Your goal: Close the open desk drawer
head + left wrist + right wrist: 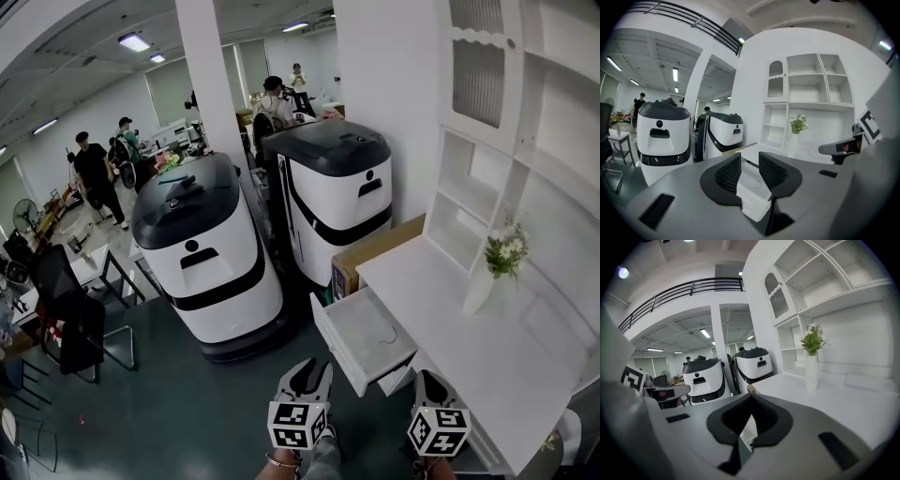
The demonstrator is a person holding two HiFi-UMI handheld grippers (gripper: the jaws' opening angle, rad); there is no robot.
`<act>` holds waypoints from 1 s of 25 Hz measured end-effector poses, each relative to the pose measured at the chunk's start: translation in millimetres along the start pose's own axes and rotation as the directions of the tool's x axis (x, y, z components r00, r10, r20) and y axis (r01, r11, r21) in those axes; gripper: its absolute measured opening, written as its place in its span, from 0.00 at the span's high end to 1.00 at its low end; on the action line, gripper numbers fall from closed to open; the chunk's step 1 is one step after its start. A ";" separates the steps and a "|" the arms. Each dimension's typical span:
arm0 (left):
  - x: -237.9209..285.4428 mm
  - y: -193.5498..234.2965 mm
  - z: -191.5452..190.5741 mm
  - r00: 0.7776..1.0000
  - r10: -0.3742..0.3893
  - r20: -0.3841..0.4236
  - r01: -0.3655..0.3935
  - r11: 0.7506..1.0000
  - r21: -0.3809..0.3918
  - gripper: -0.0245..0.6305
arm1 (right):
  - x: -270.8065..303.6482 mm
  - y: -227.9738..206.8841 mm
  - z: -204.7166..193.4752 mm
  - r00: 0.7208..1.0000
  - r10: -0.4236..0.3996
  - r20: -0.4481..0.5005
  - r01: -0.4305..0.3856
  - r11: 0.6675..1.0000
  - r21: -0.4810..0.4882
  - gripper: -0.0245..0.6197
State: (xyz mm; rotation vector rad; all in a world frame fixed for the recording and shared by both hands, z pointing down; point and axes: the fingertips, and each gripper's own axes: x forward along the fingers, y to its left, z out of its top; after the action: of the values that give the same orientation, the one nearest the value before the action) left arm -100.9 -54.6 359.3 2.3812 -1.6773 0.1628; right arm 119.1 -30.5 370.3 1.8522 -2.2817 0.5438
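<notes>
The white desk [487, 356] has one drawer [361, 337] pulled out to the left; only a thin bent wire lies inside. My left gripper [306, 375] hovers just in front of the drawer's front panel with its jaws open and nothing between them. In the left gripper view, the drawer [751, 183] shows through the gap of the left gripper [749, 159]. My right gripper [432, 384] is over the desk's near edge, right of the drawer. In the right gripper view, the right gripper [750, 396] has its tips together, with a white drawer edge [749, 433] below.
Two large white-and-black machines [211, 253] [337, 192] stand on the dark floor left of the desk. A cardboard box [370, 251] sits by the desk's end. A white vase of flowers [497, 262] and a shelf unit [478, 141] are on the desk. People stand far behind.
</notes>
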 end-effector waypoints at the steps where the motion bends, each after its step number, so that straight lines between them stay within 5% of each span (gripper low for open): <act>1: 11.4 9.5 6.3 1.000 -0.006 0.000 0.006 1.000 0.002 0.77 | 12.1 2.4 7.7 1.000 -0.006 0.004 0.006 1.000 0.002 0.95; 11: 119.1 80.9 49.5 0.996 -0.088 -0.018 0.088 0.996 0.020 0.77 | 117.2 10.6 64.9 0.995 -0.096 0.036 0.094 0.995 0.041 0.95; 25: 175.6 100.2 35.6 0.985 -0.159 -0.071 0.159 0.987 -0.008 0.77 | 162.3 1.4 63.6 0.987 -0.159 -0.016 0.160 0.985 0.058 0.95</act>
State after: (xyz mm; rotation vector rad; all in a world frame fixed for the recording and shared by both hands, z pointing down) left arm -136.5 -256.1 374.9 2.4636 -1.4477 0.2162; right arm 88.1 -202.0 366.6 2.0317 -2.1073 0.6004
